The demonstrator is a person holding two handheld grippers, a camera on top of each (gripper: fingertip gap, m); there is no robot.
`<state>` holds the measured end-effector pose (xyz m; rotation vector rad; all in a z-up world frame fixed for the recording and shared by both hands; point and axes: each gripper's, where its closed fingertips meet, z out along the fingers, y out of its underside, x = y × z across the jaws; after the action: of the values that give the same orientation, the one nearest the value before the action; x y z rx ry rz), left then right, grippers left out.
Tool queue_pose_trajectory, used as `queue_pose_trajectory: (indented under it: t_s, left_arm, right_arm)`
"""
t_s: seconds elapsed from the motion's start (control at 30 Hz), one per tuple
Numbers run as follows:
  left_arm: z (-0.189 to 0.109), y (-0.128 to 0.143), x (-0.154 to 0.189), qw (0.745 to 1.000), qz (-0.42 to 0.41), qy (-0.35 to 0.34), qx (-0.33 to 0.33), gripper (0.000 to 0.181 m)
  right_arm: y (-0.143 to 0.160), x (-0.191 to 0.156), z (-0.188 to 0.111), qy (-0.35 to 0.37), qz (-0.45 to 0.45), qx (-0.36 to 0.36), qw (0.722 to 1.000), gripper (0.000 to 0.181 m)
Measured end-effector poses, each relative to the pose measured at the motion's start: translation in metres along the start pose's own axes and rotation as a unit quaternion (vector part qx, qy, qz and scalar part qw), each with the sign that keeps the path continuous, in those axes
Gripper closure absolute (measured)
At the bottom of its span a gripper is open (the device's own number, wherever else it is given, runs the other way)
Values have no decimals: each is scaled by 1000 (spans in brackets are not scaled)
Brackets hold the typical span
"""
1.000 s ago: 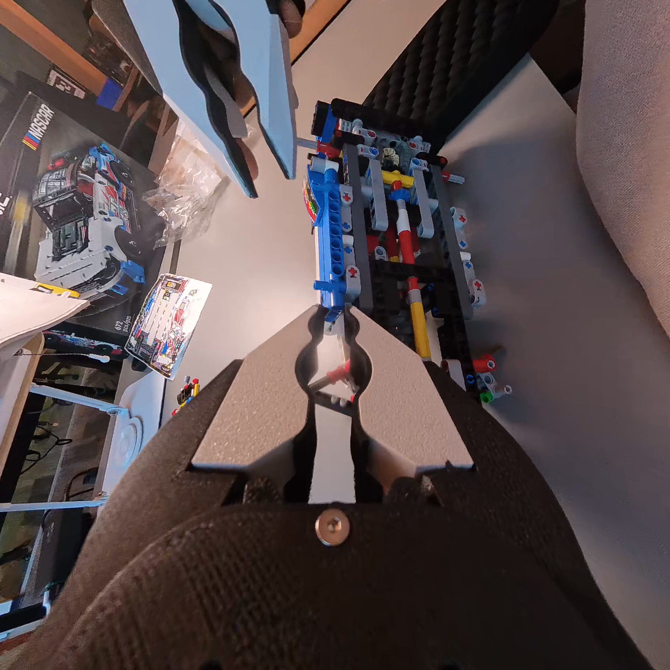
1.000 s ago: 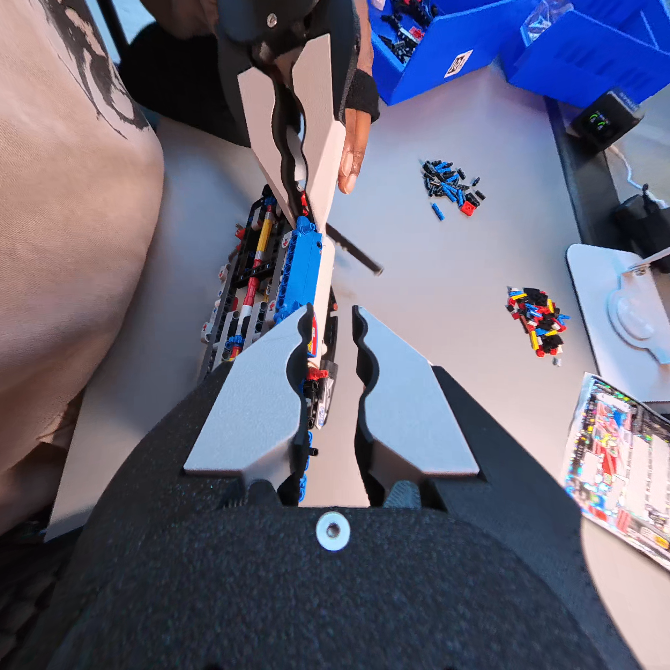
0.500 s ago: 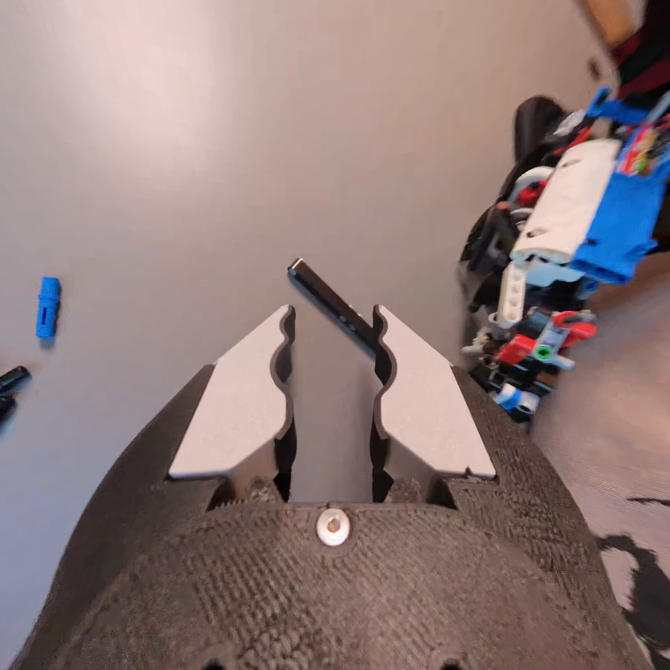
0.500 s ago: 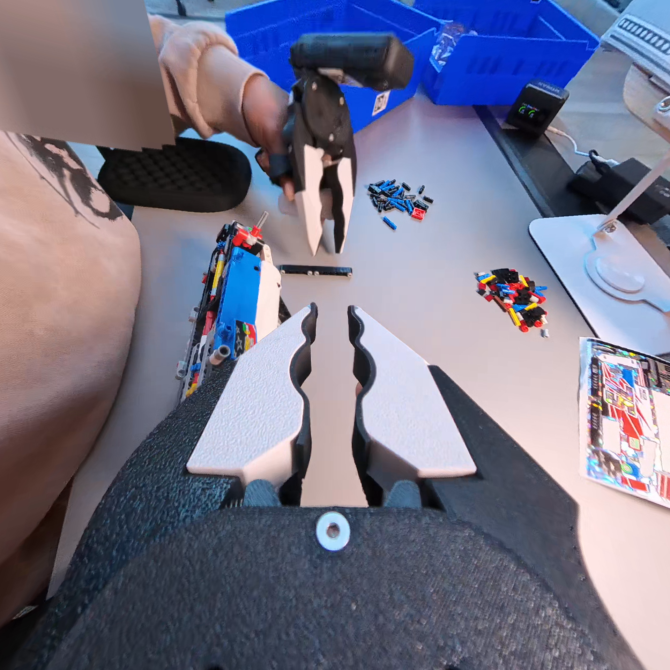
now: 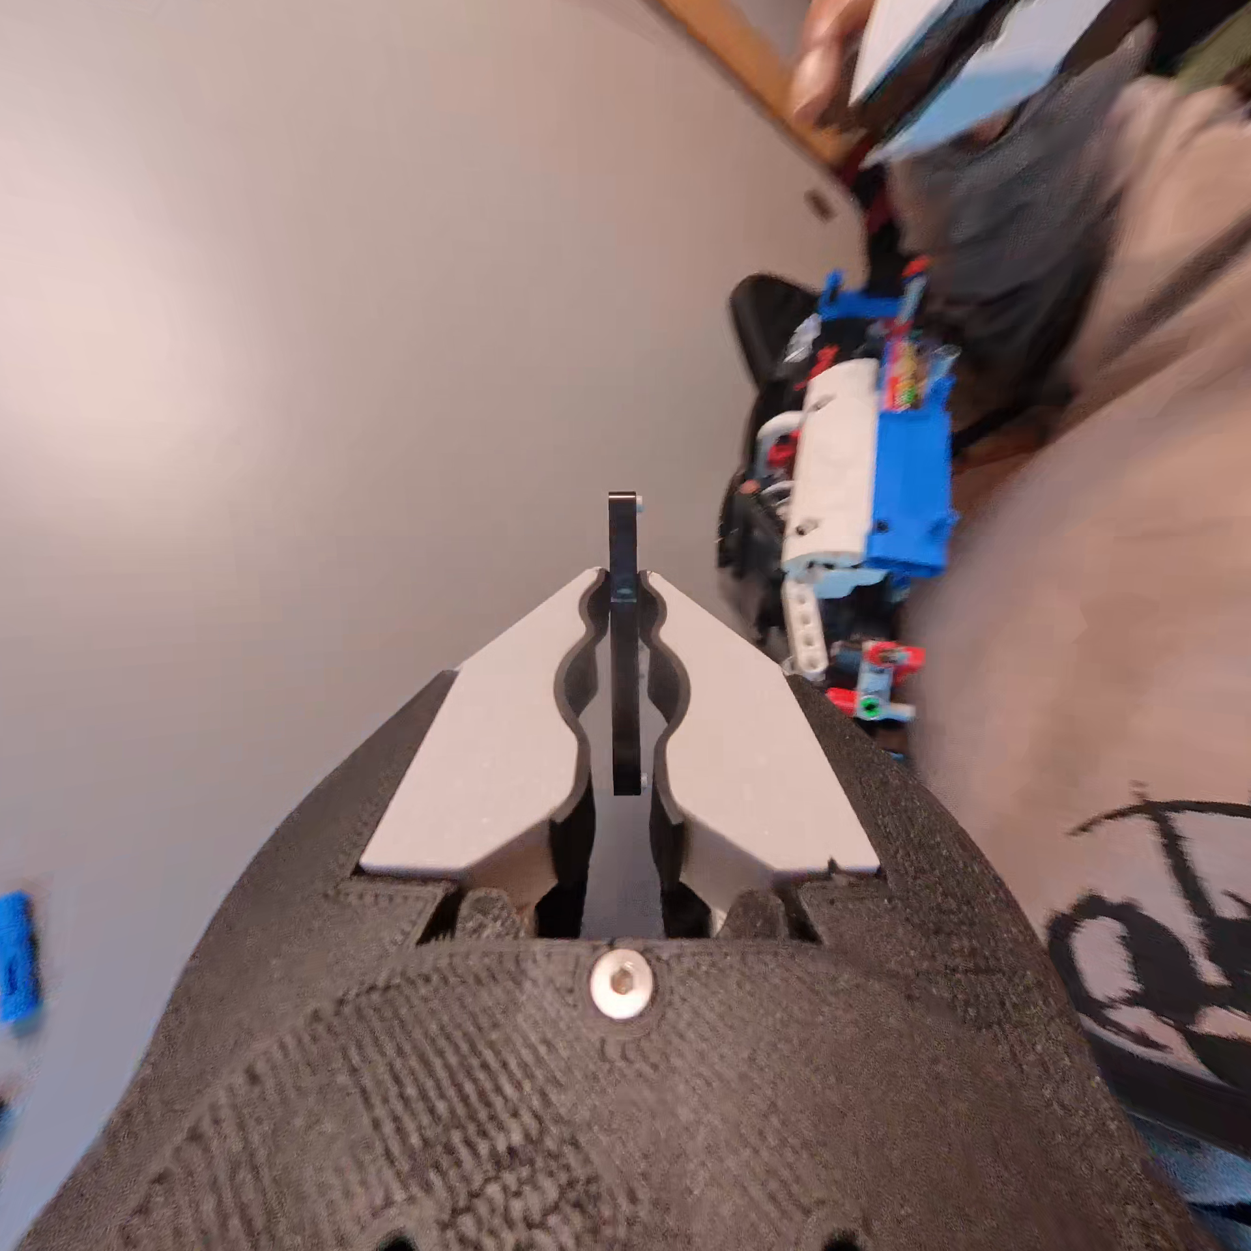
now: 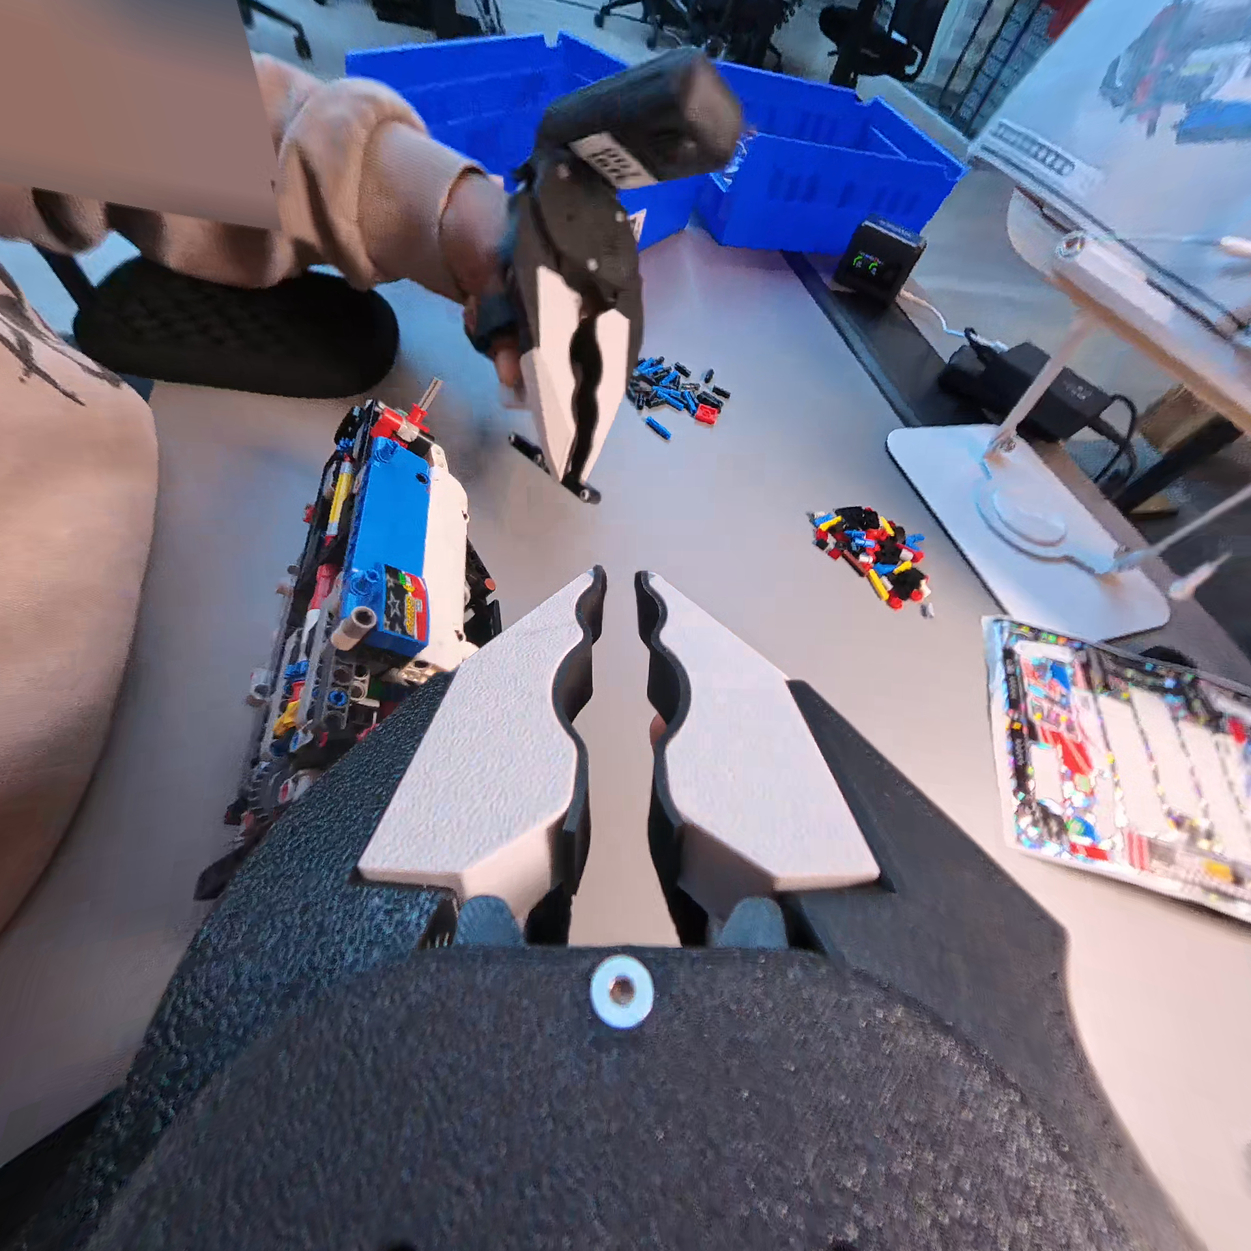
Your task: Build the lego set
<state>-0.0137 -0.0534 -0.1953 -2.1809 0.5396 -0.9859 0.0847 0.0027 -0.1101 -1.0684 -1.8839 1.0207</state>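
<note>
Pinching the black beam [image 5: 623, 650] edge-on, left gripper [image 5: 623, 574] could let it twist loose; right gripper [image 6: 620, 575] hangs parted, empty

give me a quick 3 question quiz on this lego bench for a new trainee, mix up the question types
1. True or false: the left gripper has its fingers closed on a long black lego beam.
2. Multiple choice: the partly built blue and white lego car lies where, in the right wrist view?
A. inside a blue plastic bin
B. on the grey table, left of the right gripper
C. on the shiny sticker sheet
3. Fill in: the right gripper holds ____.

Key: 1 true; 2 B; 3 nothing, its fingers are apart and empty.
</note>
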Motion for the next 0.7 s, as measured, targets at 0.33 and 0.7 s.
queue_pose_trajectory:
  t_s: [0.33, 0.7]
  left_arm:
    - [14, -78, 84, 986, 58, 153, -11, 175]
    - [27, -77, 94, 962, 270, -27, -29, 175]
  right_arm:
    - [-38, -22, 33, -62, -119, -7, 991, 159]
    - [-27, -36, 19, -62, -71, -20, 995, 173]
